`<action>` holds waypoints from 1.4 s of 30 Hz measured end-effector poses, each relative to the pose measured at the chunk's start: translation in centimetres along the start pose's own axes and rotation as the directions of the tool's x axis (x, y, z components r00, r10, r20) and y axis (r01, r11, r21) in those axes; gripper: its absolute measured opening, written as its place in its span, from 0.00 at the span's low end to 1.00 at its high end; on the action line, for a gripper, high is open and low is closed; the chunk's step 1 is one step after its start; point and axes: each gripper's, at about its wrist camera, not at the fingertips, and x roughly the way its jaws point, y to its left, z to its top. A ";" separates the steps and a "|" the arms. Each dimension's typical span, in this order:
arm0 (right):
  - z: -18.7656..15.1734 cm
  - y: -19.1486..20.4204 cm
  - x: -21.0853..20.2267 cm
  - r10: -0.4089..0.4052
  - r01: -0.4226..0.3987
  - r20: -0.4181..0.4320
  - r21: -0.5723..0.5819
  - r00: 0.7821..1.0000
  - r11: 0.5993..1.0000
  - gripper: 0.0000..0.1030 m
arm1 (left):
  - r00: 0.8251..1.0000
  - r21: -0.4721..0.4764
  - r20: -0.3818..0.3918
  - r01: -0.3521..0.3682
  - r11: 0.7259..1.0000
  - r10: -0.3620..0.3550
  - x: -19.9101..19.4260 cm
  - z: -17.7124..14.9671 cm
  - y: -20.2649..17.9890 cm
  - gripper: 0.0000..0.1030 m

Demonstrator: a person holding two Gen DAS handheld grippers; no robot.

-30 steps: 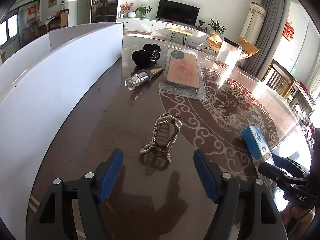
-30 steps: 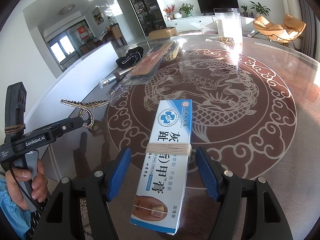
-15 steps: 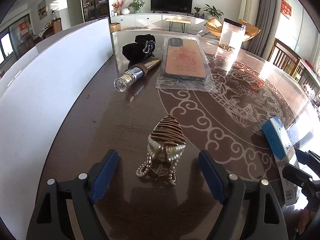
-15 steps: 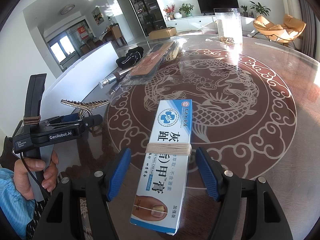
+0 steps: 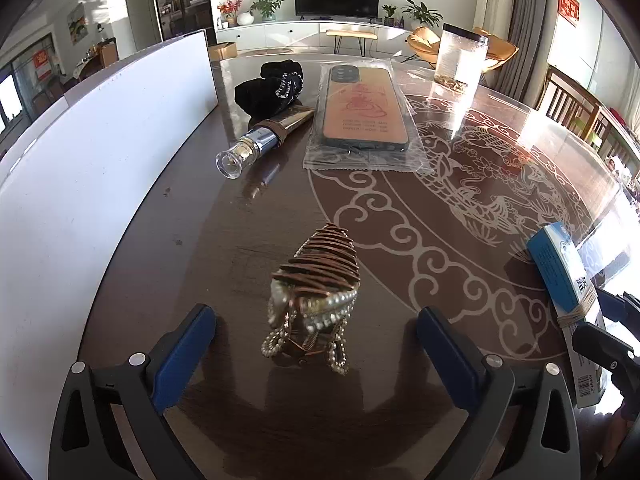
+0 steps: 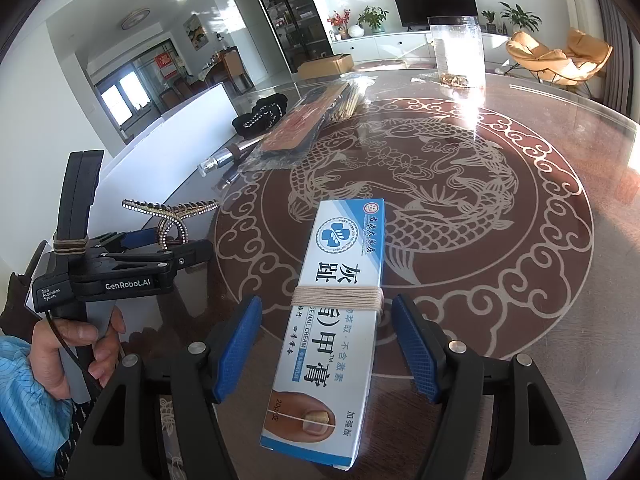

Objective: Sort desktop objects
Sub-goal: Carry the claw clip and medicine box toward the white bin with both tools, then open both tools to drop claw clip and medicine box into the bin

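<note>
A bronze hair claw [image 5: 316, 280] trimmed with pearls stands on the dark table [image 5: 180, 260]. My left gripper [image 5: 316, 320] straddles it, jaws opening wide, and neither blue pad touches it. In the right wrist view the claw [image 6: 172, 216] shows just past the left gripper [image 6: 160, 248], which a hand holds. A blue-and-white nail cream box [image 6: 336, 300] wrapped with string lies flat between the jaws of my right gripper [image 6: 328, 312]. That gripper is open, with a gap on each side of the box. The same box [image 5: 560, 268] shows at the right edge of the left wrist view.
A white board [image 5: 100, 160] stands along the table's left side. Farther back lie a cosmetic tube [image 5: 260, 144], a black cloth item [image 5: 272, 88] and a phone case in a clear bag [image 5: 360, 108]. A clear container [image 5: 460, 56] stands at the far right.
The left gripper's jaws have spread wider and it has come closer to the hair claw, which now sits lower and nearer between them. The right gripper and the box have not moved.
</note>
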 end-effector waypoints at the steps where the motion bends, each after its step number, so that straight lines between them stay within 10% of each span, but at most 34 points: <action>1: 0.0 0.0 0.0 0.000 0.000 0.000 0.000 1.000 1.000 0.67 | 1.000 -0.001 0.000 0.000 1.000 0.000 0.0 0.0 0.0 1.00; 17: 0.4 0.7 0.6 -0.071 0.071 -0.013 -0.035 0.997 0.997 0.78 | 0.997 0.038 -0.077 0.017 0.999 -0.014 0.8 1.4 0.0 1.00; 19: 0.9 0.9 1.0 -0.094 0.093 -0.026 -0.044 0.995 0.995 0.75 | 0.999 0.028 -0.032 0.015 1.000 -0.015 0.1 1.6 0.5 0.45; 20: 1.1 1.1 1.2 -0.117 0.115 -0.035 -0.062 0.992 0.991 0.48 | 0.999 0.015 -0.032 0.032 0.999 -0.031 -0.4 1.7 0.9 0.29; 21: 1.3 1.3 1.2 -0.142 0.138 -0.047 -0.088 0.989 0.987 0.43 | 0.998 -0.011 -0.038 0.050 0.999 -0.050 -0.7 1.7 1.3 0.23; 33: 2.4 1.8 -5.3 -0.100 0.099 0.002 -0.126 0.995 0.987 0.43 | 0.966 -0.142 0.202 0.192 0.971 -0.161 -11.3 -0.8 5.4 0.23; 42: 8.4 9.0 -5.7 0.010 0.003 0.052 -0.239 0.999 0.971 0.43 | 0.963 -0.255 0.264 0.133 0.958 -0.064 -18.4 -0.4 13.9 0.23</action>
